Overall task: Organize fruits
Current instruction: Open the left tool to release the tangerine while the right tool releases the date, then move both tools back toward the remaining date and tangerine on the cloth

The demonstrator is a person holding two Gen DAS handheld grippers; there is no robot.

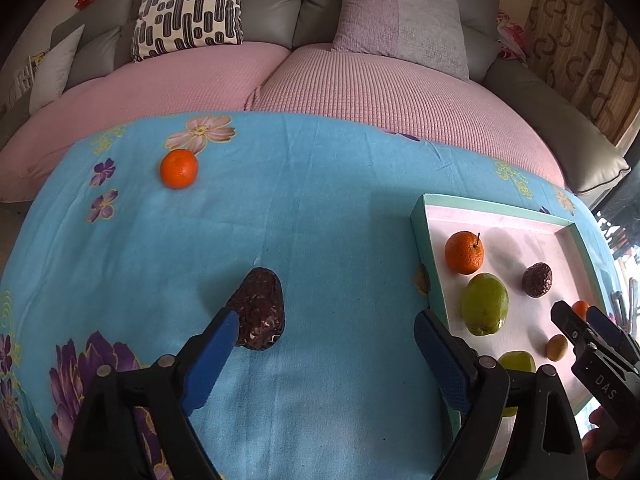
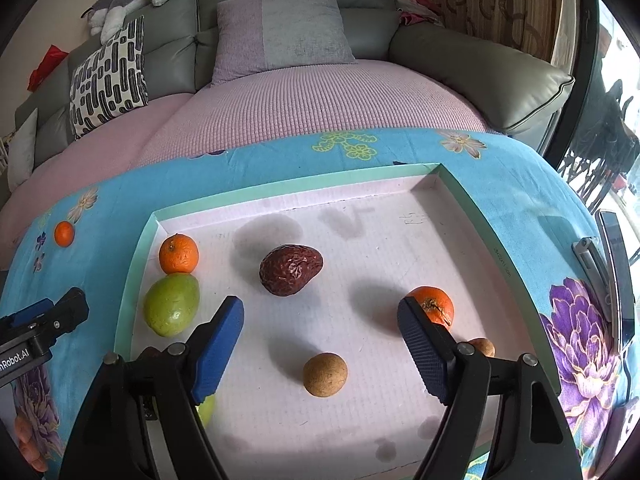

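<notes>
A green-rimmed tray (image 2: 140, 248) with a white floor holds several fruits: an orange (image 2: 179, 253), a green fruit (image 2: 171, 305), a dark wrinkled avocado (image 2: 290, 269), a second orange (image 2: 434, 306) and a small brown fruit (image 2: 325, 374). The tray also shows in the left wrist view (image 1: 426, 256). My right gripper (image 2: 320, 320) is open above the tray floor, empty. On the blue cloth lie a dark avocado (image 1: 260, 308) and an orange (image 1: 179, 168). My left gripper (image 1: 326, 330) is open, its left finger touching the avocado's near side.
The table wears a blue floral cloth (image 1: 312, 208). Behind it is a sofa with pink seat covers (image 1: 360, 84) and cushions (image 1: 192, 8). A metal object (image 2: 600, 264) lies at the table's right edge.
</notes>
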